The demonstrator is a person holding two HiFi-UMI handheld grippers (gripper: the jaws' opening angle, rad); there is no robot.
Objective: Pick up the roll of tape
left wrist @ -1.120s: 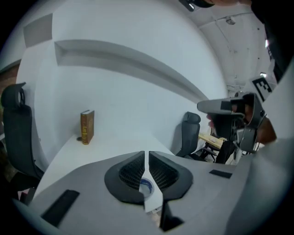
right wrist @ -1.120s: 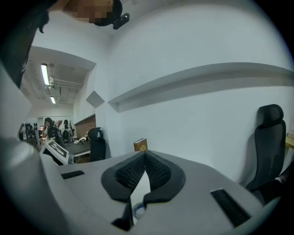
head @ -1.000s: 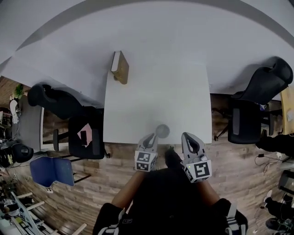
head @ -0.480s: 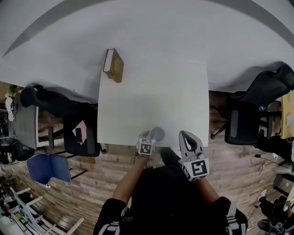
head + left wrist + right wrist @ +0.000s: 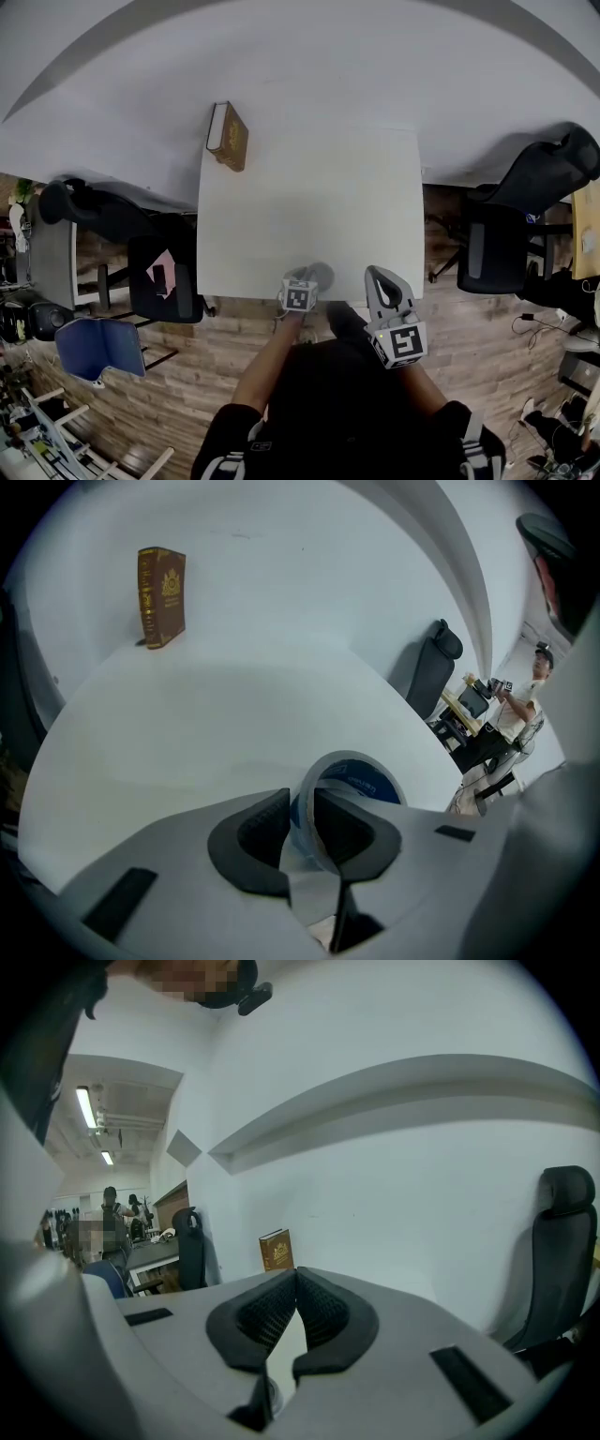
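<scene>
**Left gripper [image 5: 302,281] down on the roll of tape [image 5: 320,274] vs a second ago**

Left gripper was up off the table's near edge a second ago. Now it's sunk and tipped steeply down onto the roll. Half a second ago it already sat about here. Right gripper [image 5: 380,274] barely shifted. Roll is in the same spot by the table edge.

Wood floor [image 5: 244,347] all round. White table [image 5: 309,187] is centre of the head view, with two items on it. One black office chair [image 5: 511,234] sits off the table's right side and another black chair [image 5: 164,281] off the left. Blue chair [image 5: 103,347] is further left and nearer the person. Brown book [image 5: 227,136] stands upright at the table's far left corner, well apart from the roll.

Right gripper: held beyond the table's near edge, to the right of the roll, not touching it. Jaws clenched, tips meeting, nothing between them.

Left gripper: jaws closing, straddling the roll's wall, one pad inside the hole and the other on the outer face. Both pads look in contact with the wall in the left gripper view, so it's grasping the tape.

Roll of tape: on the table right at the near edge, roughly mid-width. Pale outer wrap, blue inner core. It looks tilted in the left gripper view; can't tell whether it's off the surface.
</scene>
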